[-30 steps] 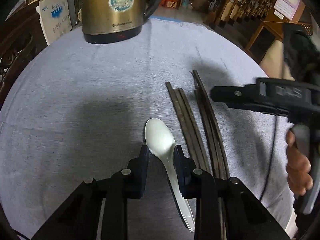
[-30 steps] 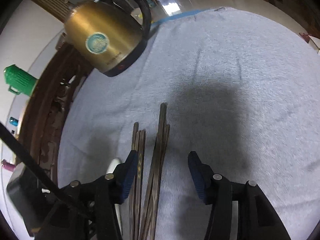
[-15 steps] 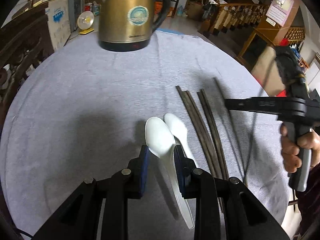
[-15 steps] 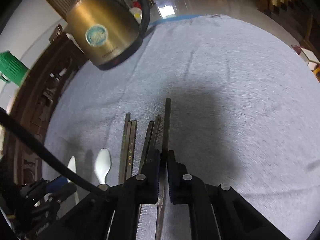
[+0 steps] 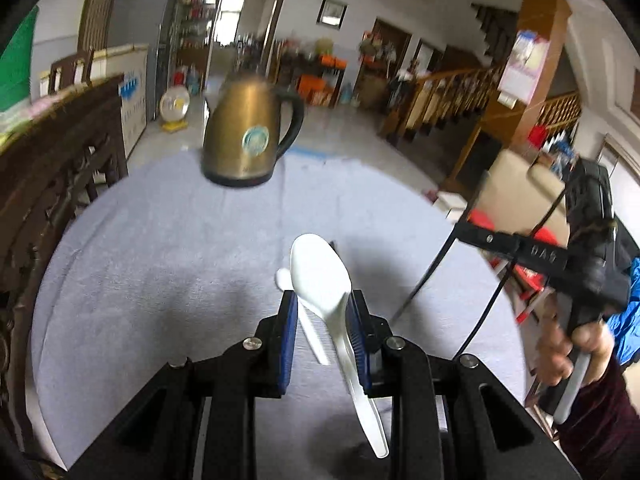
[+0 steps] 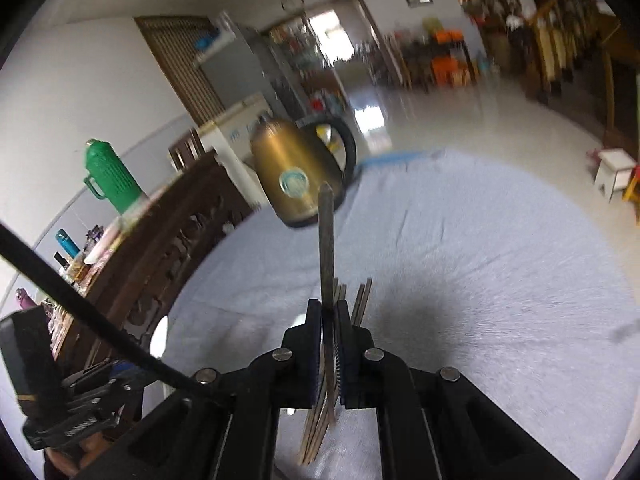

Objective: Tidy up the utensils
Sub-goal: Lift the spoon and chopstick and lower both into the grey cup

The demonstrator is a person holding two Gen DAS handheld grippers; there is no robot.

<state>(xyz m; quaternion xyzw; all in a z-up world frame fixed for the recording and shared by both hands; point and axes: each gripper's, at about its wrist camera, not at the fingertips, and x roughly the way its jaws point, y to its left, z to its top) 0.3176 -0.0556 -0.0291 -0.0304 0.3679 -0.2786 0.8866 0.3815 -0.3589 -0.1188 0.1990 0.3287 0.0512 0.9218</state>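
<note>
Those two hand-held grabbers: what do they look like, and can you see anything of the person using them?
Both are black plastic frames dotted with silver screw heads. The left gripper has blue ridged pads on its jaws; the right gripper has dark ridged pads. Seen from the left camera, the right one has a pale pistol handle, raised lettering and a black cable. The bare hand gripping it leads into a dark maroon sleeve.

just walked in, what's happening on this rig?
A person is sorting utensils on a grey-clothed table. The left gripper is shut on a white spoon, lifted above a second spoon on the cloth. The right gripper is shut on one dark chopstick, raised over the remaining chopsticks. A brass kettle stands behind.
</note>
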